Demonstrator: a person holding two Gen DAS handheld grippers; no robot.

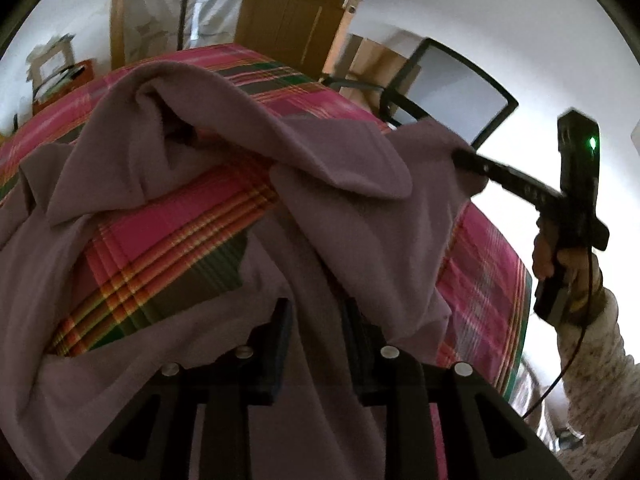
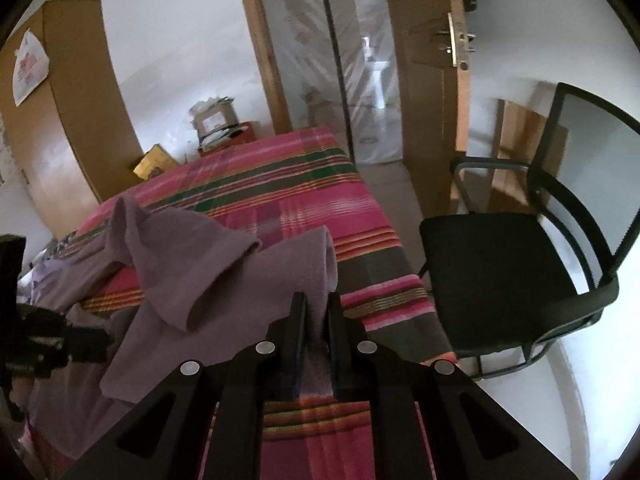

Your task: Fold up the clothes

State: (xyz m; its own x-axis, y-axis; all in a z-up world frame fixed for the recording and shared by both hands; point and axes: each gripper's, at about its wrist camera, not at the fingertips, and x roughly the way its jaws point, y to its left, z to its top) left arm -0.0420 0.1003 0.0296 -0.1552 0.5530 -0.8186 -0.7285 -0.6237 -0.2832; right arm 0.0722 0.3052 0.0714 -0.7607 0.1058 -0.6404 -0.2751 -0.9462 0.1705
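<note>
My left wrist view is showing my hand (image 1: 560,260) gripping the right hand-held gripper (image 1: 460,155), while only the right view is showing the black chair (image 2: 500,272). Both hand-held grippers are clenching the mauve shirt (image 1: 340,184), my left hand-held gripper (image 1: 316,312) pinching a fold nearest me. The shirt is draping over the plaid-covered desk (image 2: 280,200), lifted at its right edge.

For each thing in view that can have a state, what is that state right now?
Right gripper: shut on the garment.
Left gripper: jaws around a fold of garment; whether the pads press on it is unclear.
Garment: purple, bunched, lifted off the bed at two points, not folded.
Bedspread: plaid, spread flat, partly covered by the garment.
Door: open.
Chair: upright beside the bed, seat bare.
</note>
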